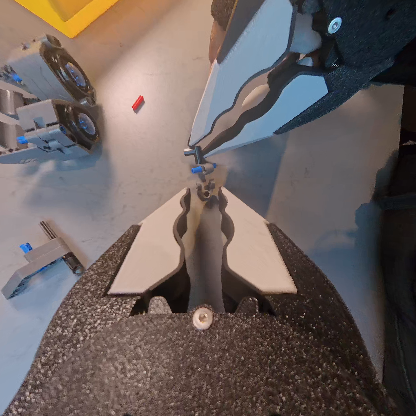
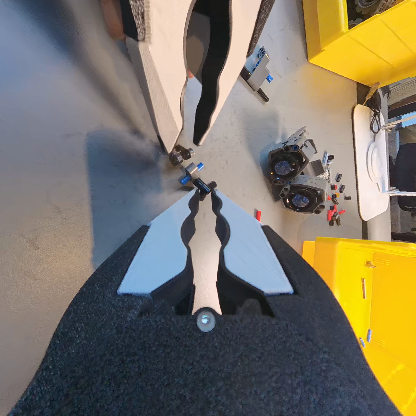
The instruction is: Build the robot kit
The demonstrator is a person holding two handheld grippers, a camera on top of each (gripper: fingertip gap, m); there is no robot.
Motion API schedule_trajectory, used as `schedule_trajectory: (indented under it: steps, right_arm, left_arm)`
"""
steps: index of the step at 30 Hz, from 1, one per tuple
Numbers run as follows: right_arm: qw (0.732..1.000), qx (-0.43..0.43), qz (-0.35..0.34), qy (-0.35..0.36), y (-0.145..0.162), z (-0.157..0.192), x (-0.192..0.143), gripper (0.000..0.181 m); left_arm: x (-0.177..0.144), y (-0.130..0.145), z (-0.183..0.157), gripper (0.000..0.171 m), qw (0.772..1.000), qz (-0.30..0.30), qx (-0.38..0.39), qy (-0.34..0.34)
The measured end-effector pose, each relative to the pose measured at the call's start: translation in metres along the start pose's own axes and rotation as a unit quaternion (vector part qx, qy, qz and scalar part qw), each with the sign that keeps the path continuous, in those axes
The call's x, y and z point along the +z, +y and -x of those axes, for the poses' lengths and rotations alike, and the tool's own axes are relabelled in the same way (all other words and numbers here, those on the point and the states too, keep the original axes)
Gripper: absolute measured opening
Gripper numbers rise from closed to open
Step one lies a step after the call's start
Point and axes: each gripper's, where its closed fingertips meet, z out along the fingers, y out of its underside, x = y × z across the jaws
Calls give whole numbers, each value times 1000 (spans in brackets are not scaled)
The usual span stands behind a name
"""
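Observation:
My left gripper (image 1: 204, 189) is closed on a small dark grey connector (image 1: 204, 191) just above the grey tabletop. It also shows in the right wrist view (image 2: 182, 147), coming in from the top, with the connector (image 2: 180, 155) at its tips. My right gripper (image 2: 204, 191) is shut on a black connector (image 2: 202, 185). That black piece is joined to a light grey connector with a blue pin (image 2: 192, 172). In the left wrist view the right gripper (image 1: 198, 150) comes in from the upper right. The light grey connector (image 1: 206, 168) hangs just short of the dark grey one.
A grey assembly with two black round faces (image 1: 67, 94) (image 2: 292, 175) lies on the table. Also there: a small red piece (image 1: 137, 102), a grey beam piece with a black axle (image 1: 45, 258) (image 2: 258, 69), loose small parts (image 2: 335, 202), yellow bins (image 2: 360, 33) (image 2: 360, 315) and a white board (image 2: 371, 162). Some 4 cm of space lies between my two pairs of fingers. It is some 7 cm from my right tips to the small red piece (image 1: 137, 102).

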Motion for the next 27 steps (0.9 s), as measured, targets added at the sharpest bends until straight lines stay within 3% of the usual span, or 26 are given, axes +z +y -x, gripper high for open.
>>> schedule_trajectory:
  steps: [5,12,16,18,23,27]
  right_arm:
    - [1000,9,-1,-1,-1,0,-1,8]
    - [998,49,-26,-20,-6,-1,-7,8]
    - [992,85,-83,-46,-12,-7,-18,7]
    - [977,116,-160,-82,-21,-12,-32,9]
    - [915,203,-289,-193,-30,-16,-57,46]
    - [885,217,-341,-233,-43,-12,-65,29]
  left_arm:
    - [-3,-18,-6,16,999,-43,31,-12]
    - [7,-12,-1,8,998,-20,51,-43]
    - [-1,-21,-1,7,997,-63,46,-21]
    - [-12,-31,-5,7,993,-111,44,10]
    - [-30,-49,-18,7,980,-185,50,61]
    - [-30,-52,-26,7,976,-197,69,70]
